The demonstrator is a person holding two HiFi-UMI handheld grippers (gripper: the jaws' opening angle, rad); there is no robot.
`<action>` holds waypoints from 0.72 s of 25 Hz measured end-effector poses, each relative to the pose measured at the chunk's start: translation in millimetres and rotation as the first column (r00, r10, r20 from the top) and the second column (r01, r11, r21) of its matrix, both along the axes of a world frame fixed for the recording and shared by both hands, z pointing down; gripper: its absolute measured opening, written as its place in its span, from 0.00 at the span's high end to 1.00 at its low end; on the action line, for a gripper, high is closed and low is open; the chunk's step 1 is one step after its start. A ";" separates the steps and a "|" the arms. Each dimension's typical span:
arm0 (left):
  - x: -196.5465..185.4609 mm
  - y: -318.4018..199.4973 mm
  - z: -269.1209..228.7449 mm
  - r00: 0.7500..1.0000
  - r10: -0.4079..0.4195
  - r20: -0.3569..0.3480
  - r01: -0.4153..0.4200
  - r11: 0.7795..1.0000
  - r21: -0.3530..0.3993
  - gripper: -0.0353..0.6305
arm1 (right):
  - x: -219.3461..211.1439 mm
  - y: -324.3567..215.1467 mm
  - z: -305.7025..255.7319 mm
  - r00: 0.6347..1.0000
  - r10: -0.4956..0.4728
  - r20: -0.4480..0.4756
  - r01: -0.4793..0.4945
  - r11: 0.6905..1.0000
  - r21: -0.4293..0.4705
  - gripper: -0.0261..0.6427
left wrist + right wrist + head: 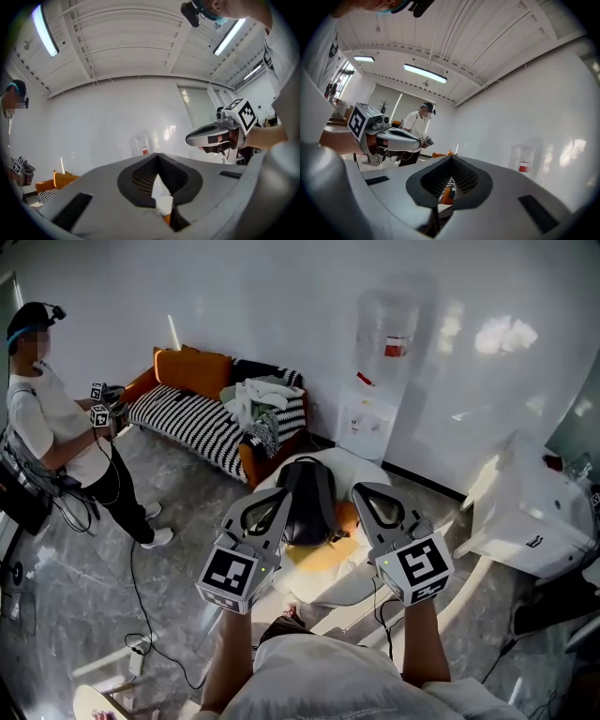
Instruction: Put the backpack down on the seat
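A dark backpack (309, 502) rests upright on a white seat (349, 589) with a yellow cushion (315, 555), seen in the head view just ahead of me. My left gripper (284, 494) is at the backpack's left side and my right gripper (360, 488) at its right, both raised and angled upward. Each one's jaws are shut tip to tip, with nothing visible between them. The left gripper view looks up at the wall and ceiling over its closed jaws (157, 155), with the right gripper (213, 136) beside it. The right gripper view shows its closed jaws (451, 157) and the left gripper (393, 137).
A sofa (202, 423) with orange cushions, a striped cover and heaped clothes stands behind the seat. A water dispenser (375, 399) is against the back wall. Another person (56, 442) stands at the left holding grippers. A white desk (534, 517) is at the right; cables (141, 638) lie on the floor.
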State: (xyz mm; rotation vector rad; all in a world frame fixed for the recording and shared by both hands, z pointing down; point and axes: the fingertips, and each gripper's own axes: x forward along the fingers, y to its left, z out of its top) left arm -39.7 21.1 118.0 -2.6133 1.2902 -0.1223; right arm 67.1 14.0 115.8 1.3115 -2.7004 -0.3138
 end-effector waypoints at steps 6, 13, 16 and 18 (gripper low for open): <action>-3.8 2.6 -0.4 1.000 -0.009 0.008 0.009 1.000 -0.004 0.92 | -1.5 2.3 3.3 1.000 -0.010 -0.007 0.010 1.000 -0.011 0.96; -4.2 2.1 4.7 1.000 -0.015 0.013 0.015 1.000 -0.019 0.92 | -2.6 2.7 -1.8 1.000 -0.017 -0.021 0.016 1.000 -0.003 0.96; -6.8 2.1 5.1 1.000 -0.021 0.013 0.021 1.000 -0.020 0.92 | -4.0 2.3 0.3 1.000 -0.017 -0.020 0.017 1.000 -0.011 0.96; -10.0 1.7 3.8 0.999 -0.034 0.007 0.034 0.999 -0.010 0.92 | -4.6 1.6 2.3 1.000 -0.017 -0.019 0.017 1.000 -0.017 0.96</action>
